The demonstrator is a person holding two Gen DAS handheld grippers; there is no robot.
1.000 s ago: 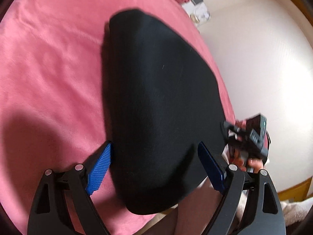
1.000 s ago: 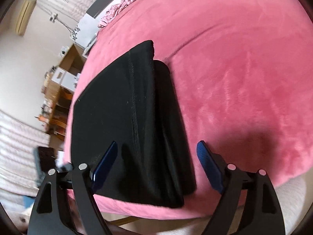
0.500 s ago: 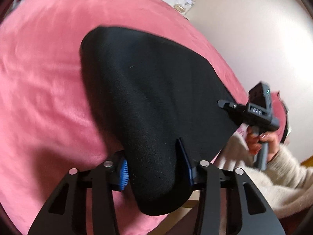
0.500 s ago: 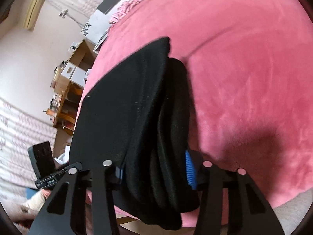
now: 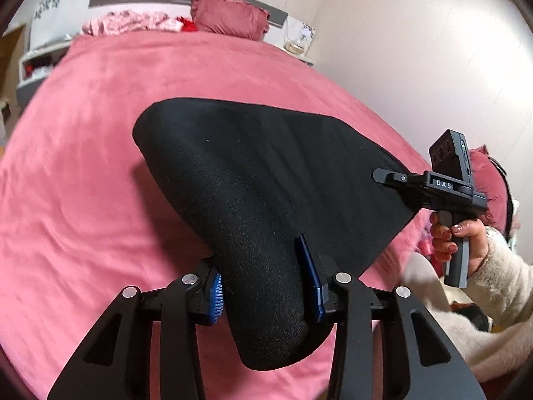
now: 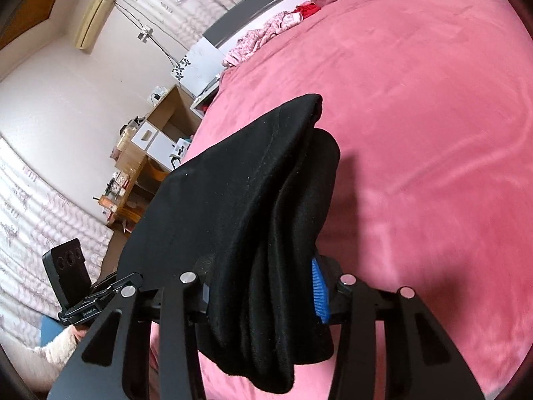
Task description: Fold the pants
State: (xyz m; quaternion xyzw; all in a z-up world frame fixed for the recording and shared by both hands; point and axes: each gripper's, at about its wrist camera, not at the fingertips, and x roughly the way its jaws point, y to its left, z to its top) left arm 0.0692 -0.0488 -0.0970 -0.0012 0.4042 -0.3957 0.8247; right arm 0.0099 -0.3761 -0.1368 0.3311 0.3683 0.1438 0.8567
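Observation:
The black pants (image 5: 253, 180) are folded into a thick stack and lifted at their near edge above the pink bed (image 5: 100, 153). My left gripper (image 5: 265, 291) is shut on the left near corner of the stack, fabric bulging between its blue pads. My right gripper (image 6: 263, 295) is shut on the other near corner, where several layers of the pants (image 6: 246, 200) bunch between the pads. The right gripper also shows in the left wrist view (image 5: 443, 183), held by a hand, and the left gripper shows in the right wrist view (image 6: 80, 296).
A pink pillow (image 5: 230, 16) and crumpled pink clothes (image 5: 126, 21) lie at the head of the bed. A white wall (image 5: 433, 50) runs along the bed's right side. Wooden shelves with clutter (image 6: 133, 166) stand beyond the bed's left side.
Both grippers went from open beside the flat pants to shut on the near corners. The near edge has since risen off the bed and both views have tilted up.

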